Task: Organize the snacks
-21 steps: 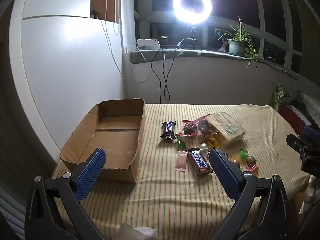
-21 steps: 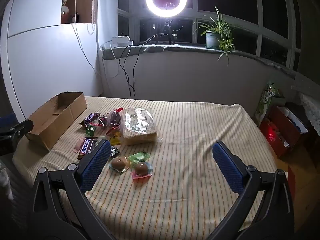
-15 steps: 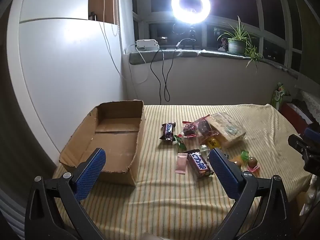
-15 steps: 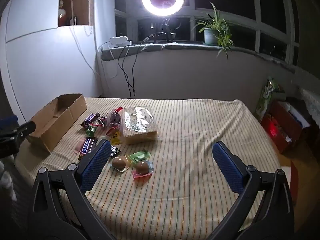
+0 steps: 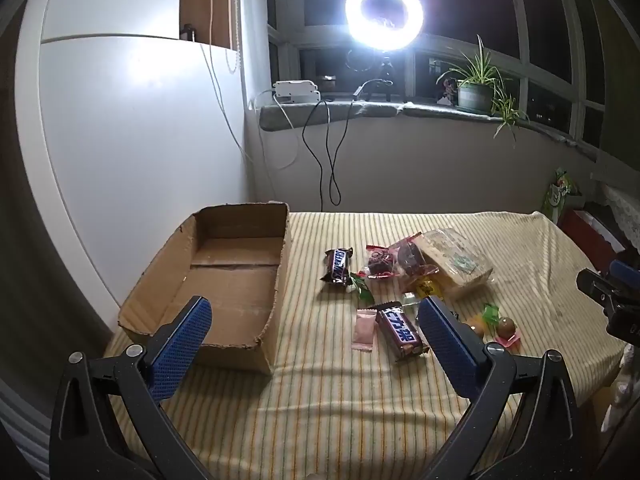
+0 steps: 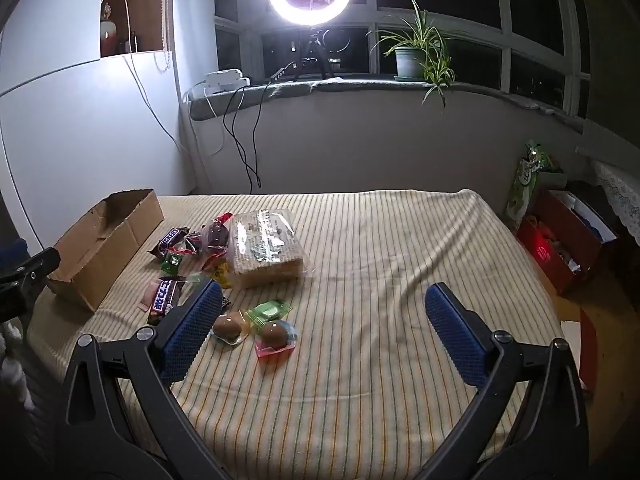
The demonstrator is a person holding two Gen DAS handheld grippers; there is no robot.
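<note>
An open cardboard box (image 5: 224, 276) (image 6: 100, 244) stands empty at the table's left. Beside it lies a loose pile of snacks: two Snickers bars (image 5: 400, 330) (image 5: 338, 266) (image 6: 164, 298), a pink sachet (image 5: 363, 328), red-wrapped sweets (image 5: 380, 262), a big clear pack of crackers (image 5: 454, 262) (image 6: 266, 242), a green sweet (image 6: 269, 311) and two brown eggs in clear wrap (image 6: 228, 326) (image 6: 275, 335). My left gripper (image 5: 314, 344) is open and empty, above the table's near edge between box and snacks. My right gripper (image 6: 324, 332) is open and empty, just right of the eggs.
The table has a striped yellow cloth (image 6: 380, 264). A white wall (image 5: 140, 140) runs along the left behind the box. A ring light (image 5: 384, 10), cables and a potted plant (image 6: 416, 52) are on the sill behind. Red boxes (image 6: 560, 244) stand on the floor at the right.
Both views have shifted slightly: the left gripper has pulled back and risen a little, the right one has drifted slightly. Both stay open. No snack has moved.
</note>
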